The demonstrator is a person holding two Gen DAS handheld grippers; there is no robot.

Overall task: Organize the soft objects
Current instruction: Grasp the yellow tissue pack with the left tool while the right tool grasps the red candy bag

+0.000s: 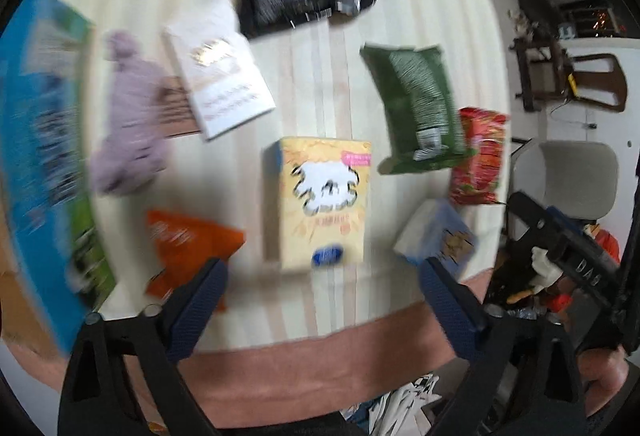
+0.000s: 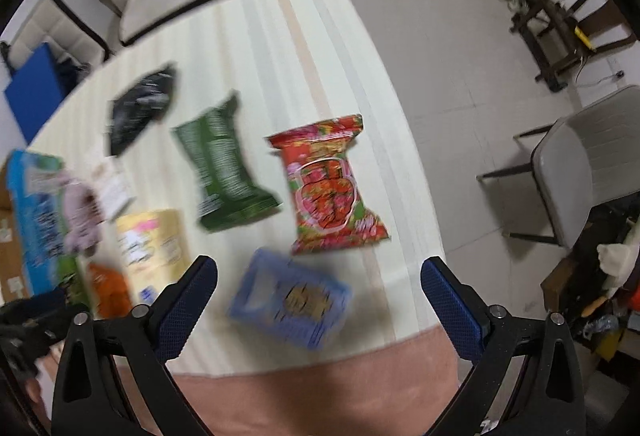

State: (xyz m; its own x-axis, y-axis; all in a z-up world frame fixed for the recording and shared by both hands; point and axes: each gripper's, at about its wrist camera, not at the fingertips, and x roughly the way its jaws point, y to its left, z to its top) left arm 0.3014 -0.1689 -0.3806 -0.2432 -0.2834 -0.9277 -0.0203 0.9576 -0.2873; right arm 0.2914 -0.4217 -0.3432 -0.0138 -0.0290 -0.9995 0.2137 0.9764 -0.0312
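Blue pads, left view: left gripper (image 1: 322, 278) spread wide, empty, above yellow pack (image 1: 324, 204); come down slowly and centre on it.
Right view: right gripper (image 2: 320, 294) also apart, nothing held, over blue tissue pack (image 2: 290, 300); squeeze softly.
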